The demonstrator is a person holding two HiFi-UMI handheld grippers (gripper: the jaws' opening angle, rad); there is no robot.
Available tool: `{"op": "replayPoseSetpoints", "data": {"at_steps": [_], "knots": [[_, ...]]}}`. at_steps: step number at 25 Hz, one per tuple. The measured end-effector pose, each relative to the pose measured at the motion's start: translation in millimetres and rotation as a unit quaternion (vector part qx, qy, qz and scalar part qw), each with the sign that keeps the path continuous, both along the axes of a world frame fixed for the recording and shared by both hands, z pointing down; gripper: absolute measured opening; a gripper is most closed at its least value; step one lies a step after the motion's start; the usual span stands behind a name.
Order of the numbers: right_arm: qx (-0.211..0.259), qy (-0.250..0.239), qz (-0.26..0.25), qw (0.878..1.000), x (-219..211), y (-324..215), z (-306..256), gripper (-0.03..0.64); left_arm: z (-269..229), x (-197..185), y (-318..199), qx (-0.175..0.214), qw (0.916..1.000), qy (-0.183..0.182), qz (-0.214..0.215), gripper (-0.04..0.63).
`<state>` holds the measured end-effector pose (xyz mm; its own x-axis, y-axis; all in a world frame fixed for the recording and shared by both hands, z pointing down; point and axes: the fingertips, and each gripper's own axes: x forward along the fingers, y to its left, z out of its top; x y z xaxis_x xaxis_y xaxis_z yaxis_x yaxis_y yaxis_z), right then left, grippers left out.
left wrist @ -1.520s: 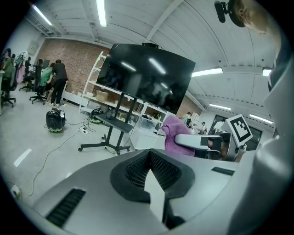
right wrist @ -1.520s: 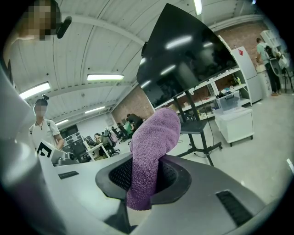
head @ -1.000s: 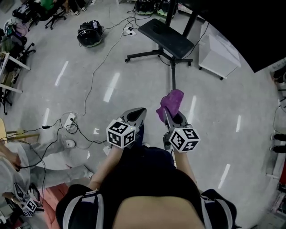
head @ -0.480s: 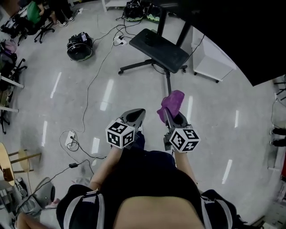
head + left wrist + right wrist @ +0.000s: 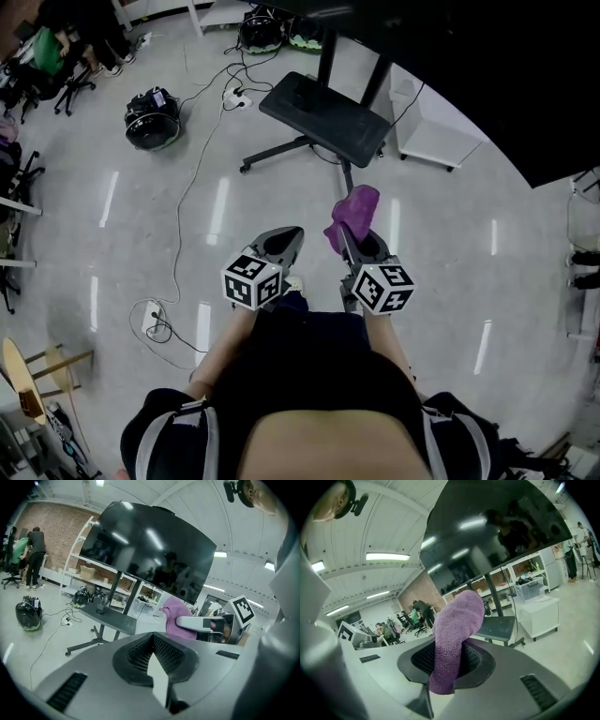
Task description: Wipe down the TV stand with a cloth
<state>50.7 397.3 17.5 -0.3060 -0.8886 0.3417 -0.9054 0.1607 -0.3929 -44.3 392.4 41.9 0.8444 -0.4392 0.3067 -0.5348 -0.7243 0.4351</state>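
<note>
Ahead on the floor, well apart from both jaw sets: TV stand (image 5: 323,106), not yet touched. Approach step in hand. Purple cloth (image 5: 354,211) pinched in right hand-held gripper (image 5: 346,238); left hand-held gripper (image 5: 290,234) closed on nothing. Next, as judged: step closer, lower cloth flat onto TV stand, sweep across

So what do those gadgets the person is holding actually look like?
Both are smooth grey plastic. The left claw and right claw each taper to a point, with a dark textured lining inside, and each carries a white cube printed with black square markers. The person wears a black top.
</note>
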Motion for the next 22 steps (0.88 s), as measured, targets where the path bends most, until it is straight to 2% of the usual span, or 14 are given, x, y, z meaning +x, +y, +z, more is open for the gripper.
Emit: {"op": "replayPoseSetpoints", "data": {"at_steps": [7, 16, 22], "knots": [[0.002, 0.004, 0.008, 1.0, -1, -30, -1, 0.089, 2, -4, -27, -0.004, 0.9999, 0.007, 0.006, 0.007], [-0.028, 0.008, 0.011, 1.0, -3, -23, 16, 0.089, 7, -11, -35, -0.011, 0.9999, 0.012, 0.001, 0.007], [-0.017, 0.017, -0.003, 1.0, -5, -42, 12, 0.089, 11, -16, -39, -0.003, 1.0, -0.003, -0.002, 0.007]]}}
